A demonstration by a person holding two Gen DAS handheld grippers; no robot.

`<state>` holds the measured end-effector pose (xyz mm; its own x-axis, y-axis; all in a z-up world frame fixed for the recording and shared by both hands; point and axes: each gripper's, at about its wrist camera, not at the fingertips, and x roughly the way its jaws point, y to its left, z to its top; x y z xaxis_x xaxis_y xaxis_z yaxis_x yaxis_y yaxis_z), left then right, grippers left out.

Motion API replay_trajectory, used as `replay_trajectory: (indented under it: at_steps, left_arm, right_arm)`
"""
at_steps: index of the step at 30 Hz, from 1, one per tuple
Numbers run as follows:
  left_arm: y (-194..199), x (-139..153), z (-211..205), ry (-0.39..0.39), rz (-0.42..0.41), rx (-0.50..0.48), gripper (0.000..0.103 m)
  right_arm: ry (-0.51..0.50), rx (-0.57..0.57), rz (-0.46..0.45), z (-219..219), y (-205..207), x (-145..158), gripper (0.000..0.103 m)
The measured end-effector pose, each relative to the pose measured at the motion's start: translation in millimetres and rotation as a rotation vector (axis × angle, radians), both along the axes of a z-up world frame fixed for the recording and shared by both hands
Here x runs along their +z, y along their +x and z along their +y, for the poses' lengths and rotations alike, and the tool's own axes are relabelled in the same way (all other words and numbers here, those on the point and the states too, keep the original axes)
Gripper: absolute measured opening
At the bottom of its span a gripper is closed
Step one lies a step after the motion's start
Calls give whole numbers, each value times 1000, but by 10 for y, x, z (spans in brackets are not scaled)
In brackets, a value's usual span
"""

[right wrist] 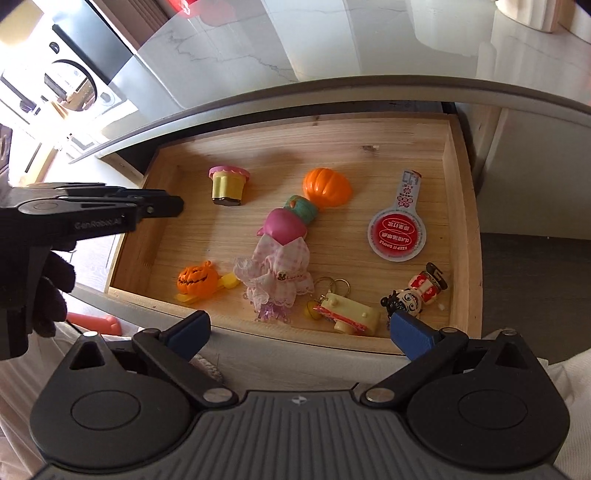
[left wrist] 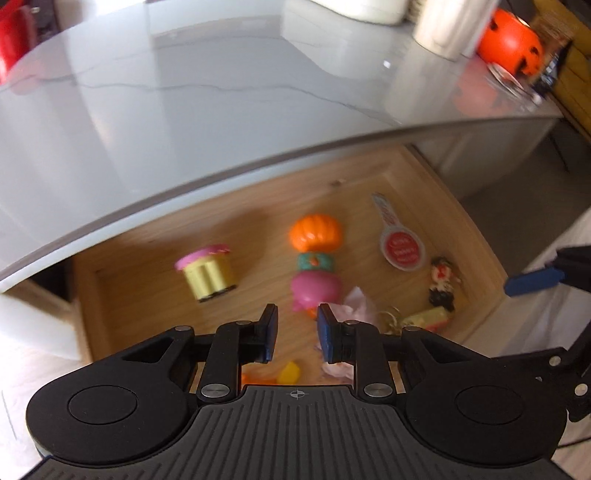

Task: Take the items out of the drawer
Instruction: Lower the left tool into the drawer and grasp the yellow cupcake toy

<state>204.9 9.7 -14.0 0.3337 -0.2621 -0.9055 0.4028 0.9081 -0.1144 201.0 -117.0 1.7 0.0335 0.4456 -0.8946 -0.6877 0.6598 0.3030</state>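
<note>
The wooden drawer [right wrist: 463, 206] [left wrist: 147, 291] stands pulled out under the marble counter. Inside lie a pink-frosted cupcake toy [right wrist: 229, 184] [left wrist: 208, 271], a doll with an orange pumpkin hat [right wrist: 284, 243] [left wrist: 314, 284], a jack-o-lantern toy [right wrist: 197, 278], a round red tag [right wrist: 397, 232] [left wrist: 400, 247], a cream keychain [right wrist: 354, 314] [left wrist: 428, 317] and a small figure [right wrist: 417, 291] [left wrist: 445, 280]. My left gripper [left wrist: 297, 332] [right wrist: 173, 206] hovers above the drawer, narrowly open and empty, the doll ahead. My right gripper [right wrist: 301, 334] is wide open over the drawer's front edge; one of its blue fingertips [left wrist: 535, 280] shows at the right.
The glossy marble countertop [left wrist: 221, 92] [right wrist: 332, 44] overhangs the drawer's back. On it stand an orange pumpkin bucket [left wrist: 511, 40] and white containers [left wrist: 447, 26]. A gloved hand [right wrist: 48, 295] holds the left gripper. An orange object [right wrist: 96, 321] lies low at the left.
</note>
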Motion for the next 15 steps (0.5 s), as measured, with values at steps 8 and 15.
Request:
replay_trajectory:
  at_steps: [8,15]
  left_arm:
    - [206,-390,-401,5,155,-95,26]
    - [263,-422,-494,135,82,-123,26]
  right_arm:
    - [47,64,1,-18,-16,-21,103]
    - [74,91,-20,-50,-48,-28,103]
